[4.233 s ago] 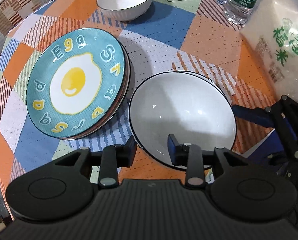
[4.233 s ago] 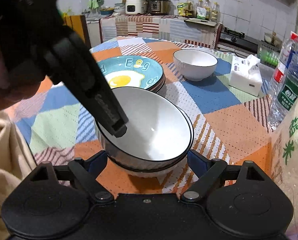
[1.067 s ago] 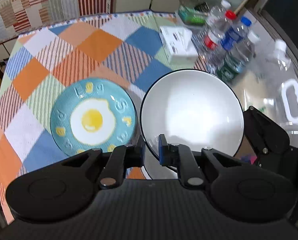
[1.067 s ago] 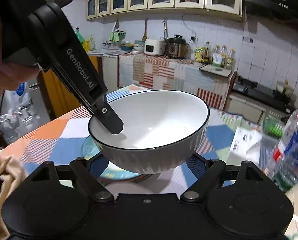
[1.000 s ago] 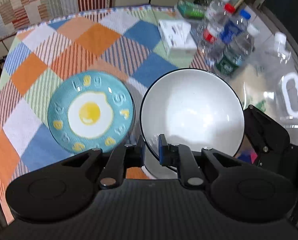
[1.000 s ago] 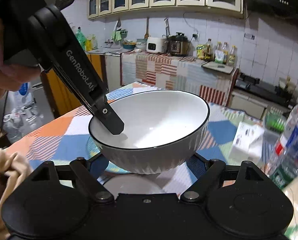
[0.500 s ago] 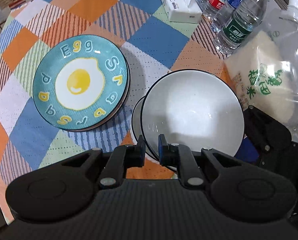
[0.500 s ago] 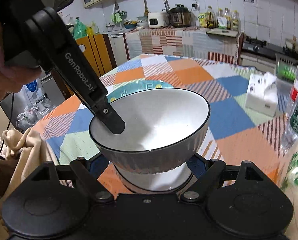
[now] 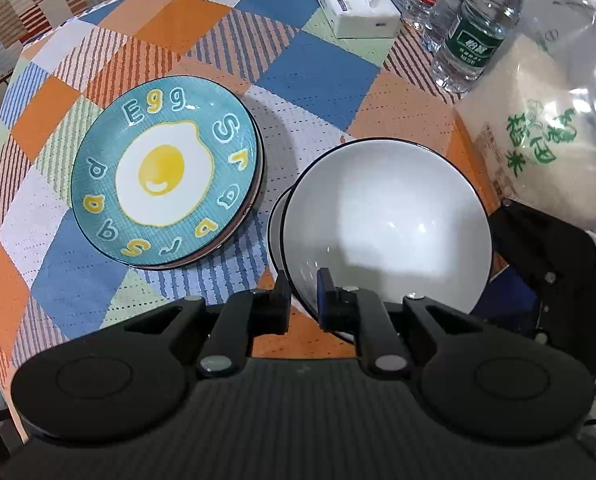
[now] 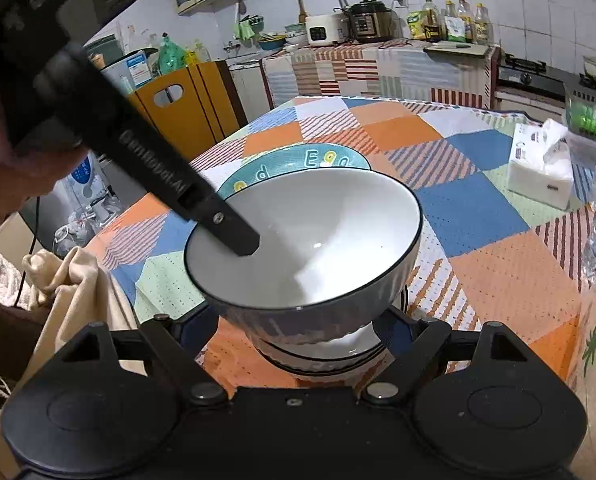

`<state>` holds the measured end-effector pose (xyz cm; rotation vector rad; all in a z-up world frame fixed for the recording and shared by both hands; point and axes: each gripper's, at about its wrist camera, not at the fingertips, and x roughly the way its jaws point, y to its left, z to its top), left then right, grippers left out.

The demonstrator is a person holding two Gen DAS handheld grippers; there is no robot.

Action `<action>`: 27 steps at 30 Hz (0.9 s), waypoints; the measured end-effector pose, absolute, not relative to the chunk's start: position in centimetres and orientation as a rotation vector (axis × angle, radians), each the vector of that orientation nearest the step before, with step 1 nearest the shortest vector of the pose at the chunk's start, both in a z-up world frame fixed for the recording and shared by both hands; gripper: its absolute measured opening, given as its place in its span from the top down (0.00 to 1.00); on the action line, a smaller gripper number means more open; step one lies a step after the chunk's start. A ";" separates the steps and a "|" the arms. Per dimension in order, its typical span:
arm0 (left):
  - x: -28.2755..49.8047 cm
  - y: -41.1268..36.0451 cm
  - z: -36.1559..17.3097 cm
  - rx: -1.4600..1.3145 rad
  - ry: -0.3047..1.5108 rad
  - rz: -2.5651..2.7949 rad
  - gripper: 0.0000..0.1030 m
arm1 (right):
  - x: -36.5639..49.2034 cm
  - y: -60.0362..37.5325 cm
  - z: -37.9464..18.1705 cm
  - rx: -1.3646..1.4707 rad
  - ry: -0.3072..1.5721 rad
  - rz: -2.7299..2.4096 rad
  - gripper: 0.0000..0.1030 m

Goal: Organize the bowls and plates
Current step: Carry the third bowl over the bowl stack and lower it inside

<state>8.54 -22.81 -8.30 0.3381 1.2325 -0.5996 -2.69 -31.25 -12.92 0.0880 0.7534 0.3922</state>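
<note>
My left gripper (image 9: 302,300) is shut on the near rim of a white bowl with a black rim (image 9: 389,224). It holds the bowl tilted, partly inside a second white bowl (image 9: 277,224) that stands on the table. In the right wrist view the held bowl (image 10: 329,240) sits over the lower bowl (image 10: 337,354). My right gripper (image 10: 313,324) is open, its fingers either side of the lower bowl. A teal egg plate (image 9: 166,170) tops a stack of plates to the left.
A patchwork tablecloth (image 9: 313,76) covers the round table. A tissue box (image 9: 357,4), several water bottles (image 9: 473,40) and a bag of rice (image 9: 537,160) stand at the far right. A beige cloth (image 10: 70,284) hangs by the near left edge.
My left gripper has brought the held bowl down from high above the table onto the second bowl. The right gripper stays open around the lower bowl.
</note>
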 end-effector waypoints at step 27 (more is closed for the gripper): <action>7.9 -25.6 -10.1 0.562 1.138 -0.535 0.86 | -2.5 -29.3 -12.6 -0.023 0.875 0.236 0.12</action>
